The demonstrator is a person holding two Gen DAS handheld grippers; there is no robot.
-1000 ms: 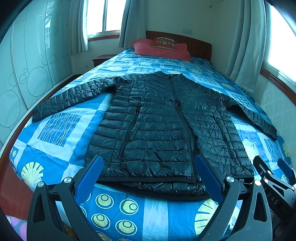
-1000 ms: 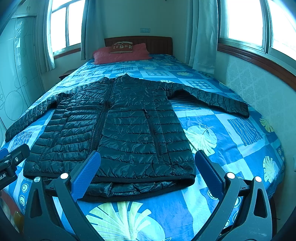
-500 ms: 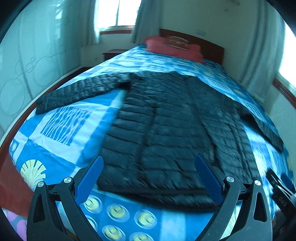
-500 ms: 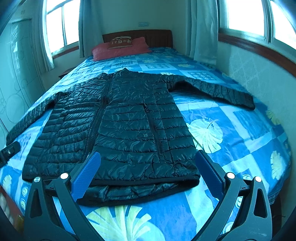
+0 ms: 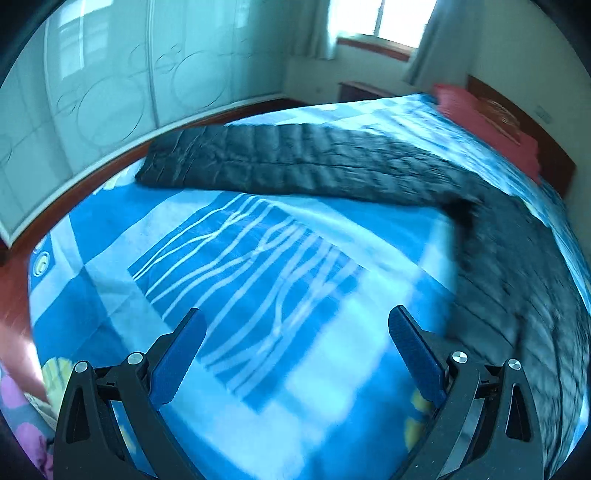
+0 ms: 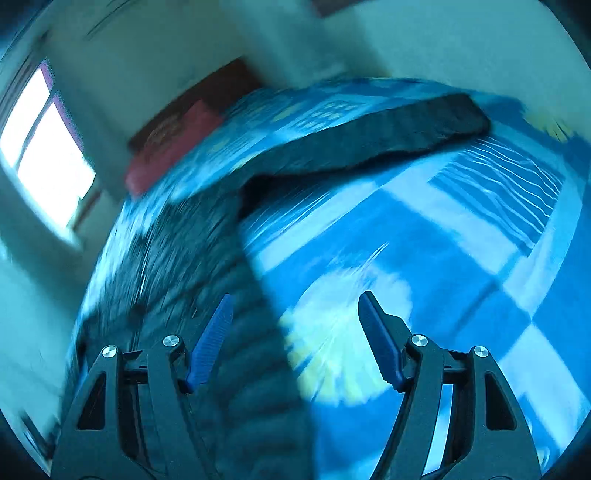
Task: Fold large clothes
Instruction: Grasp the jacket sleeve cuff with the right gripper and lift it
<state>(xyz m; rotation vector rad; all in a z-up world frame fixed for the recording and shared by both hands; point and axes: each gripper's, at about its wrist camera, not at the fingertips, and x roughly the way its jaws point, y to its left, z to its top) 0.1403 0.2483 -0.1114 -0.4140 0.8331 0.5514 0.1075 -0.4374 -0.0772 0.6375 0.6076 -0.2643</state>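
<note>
Daylight is admitted through an overexposed window (image 5: pixel 380 18), and a cold blue cast is given to everything. Heavy motion smear is seen, worst in the right wrist view; edges are bent and darkened by fisheye distortion.

right wrist view: whole frame motion-smeared | jacket (image 6: pixel 207 266) quilting unreadable, lower part cut off at bottom edge | pillow (image 6: pixel 173 147) a red streak, print illegible | left wrist view: jacket body (image 5: pixel 517 273) blurred at right, runs off frame edge | pillow (image 5: pixel 487 118) print too soft to read
</note>
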